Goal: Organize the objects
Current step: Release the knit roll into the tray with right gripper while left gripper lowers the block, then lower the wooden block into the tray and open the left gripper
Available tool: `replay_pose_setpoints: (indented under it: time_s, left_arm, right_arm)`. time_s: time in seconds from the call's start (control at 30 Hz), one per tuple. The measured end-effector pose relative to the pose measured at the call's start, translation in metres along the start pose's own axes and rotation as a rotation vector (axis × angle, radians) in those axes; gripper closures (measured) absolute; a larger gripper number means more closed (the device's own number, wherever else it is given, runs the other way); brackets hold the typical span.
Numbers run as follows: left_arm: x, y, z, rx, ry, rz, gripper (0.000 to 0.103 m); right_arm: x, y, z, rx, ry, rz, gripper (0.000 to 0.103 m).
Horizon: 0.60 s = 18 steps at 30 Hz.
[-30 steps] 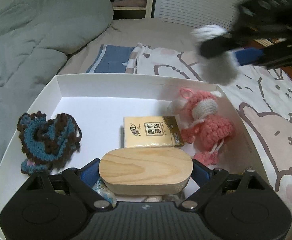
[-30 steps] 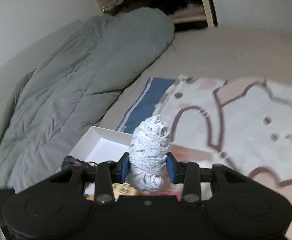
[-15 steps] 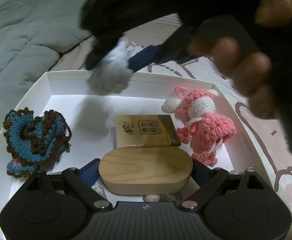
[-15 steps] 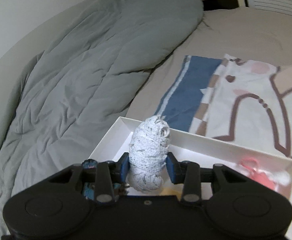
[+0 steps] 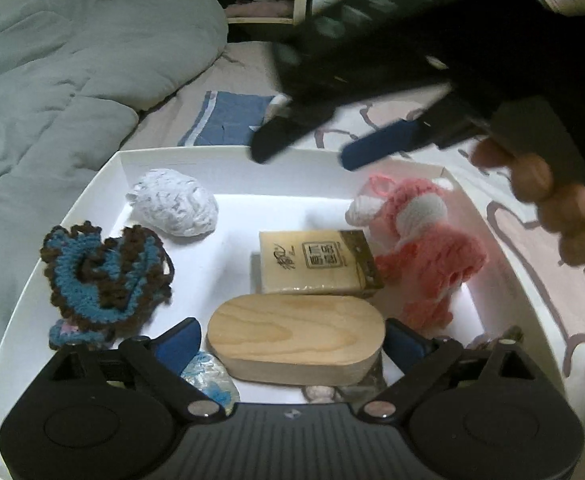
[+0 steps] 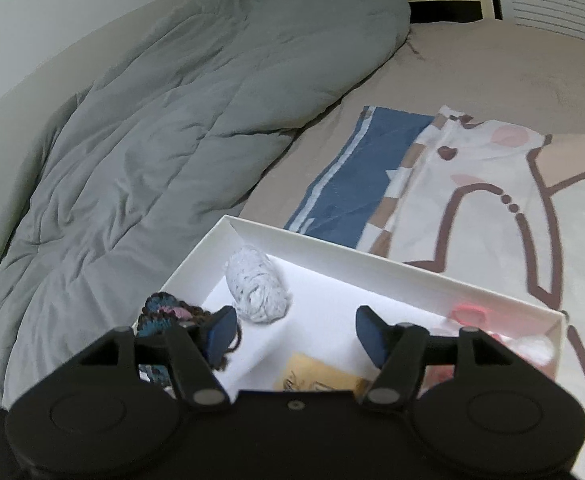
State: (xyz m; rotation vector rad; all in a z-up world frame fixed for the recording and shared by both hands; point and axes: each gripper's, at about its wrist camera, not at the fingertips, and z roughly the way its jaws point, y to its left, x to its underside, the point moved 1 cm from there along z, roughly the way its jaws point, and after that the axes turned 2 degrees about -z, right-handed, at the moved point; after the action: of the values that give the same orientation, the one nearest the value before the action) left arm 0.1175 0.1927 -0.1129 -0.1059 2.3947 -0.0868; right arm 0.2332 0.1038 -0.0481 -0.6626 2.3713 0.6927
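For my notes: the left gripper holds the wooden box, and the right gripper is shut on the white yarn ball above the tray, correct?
Not quite. The right gripper is open and empty; the yarn ball lies in the tray, as the right wrist view shows. The left gripper does hold the wooden box.

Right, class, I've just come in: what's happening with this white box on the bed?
A person with a gripper in each hand is sorting small things into a white box. The right gripper hangs open above the box, apart from the white yarn ball lying in the far left corner. The left gripper is closed on a wooden oval box. A tissue pack, a pink crochet doll and a blue-brown crochet piece lie inside too.
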Motion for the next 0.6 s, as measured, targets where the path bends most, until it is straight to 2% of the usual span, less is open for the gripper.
replay_pose_setpoints:
  time_s: [0.23, 0.6]
  left_arm:
    - [-0.008, -0.002, 0.006, -0.049, 0.013, 0.028, 0.011]
    - [-0.018, -0.001, 0.02, -0.094, -0.022, 0.004, 0.011]
  right_arm:
    - [0.006, -0.012, -0.023, 0.006, -0.026, -0.006, 0.036]
    - [0.018, -0.027, -0.042, 0.014, -0.031, -0.011, 0.036]
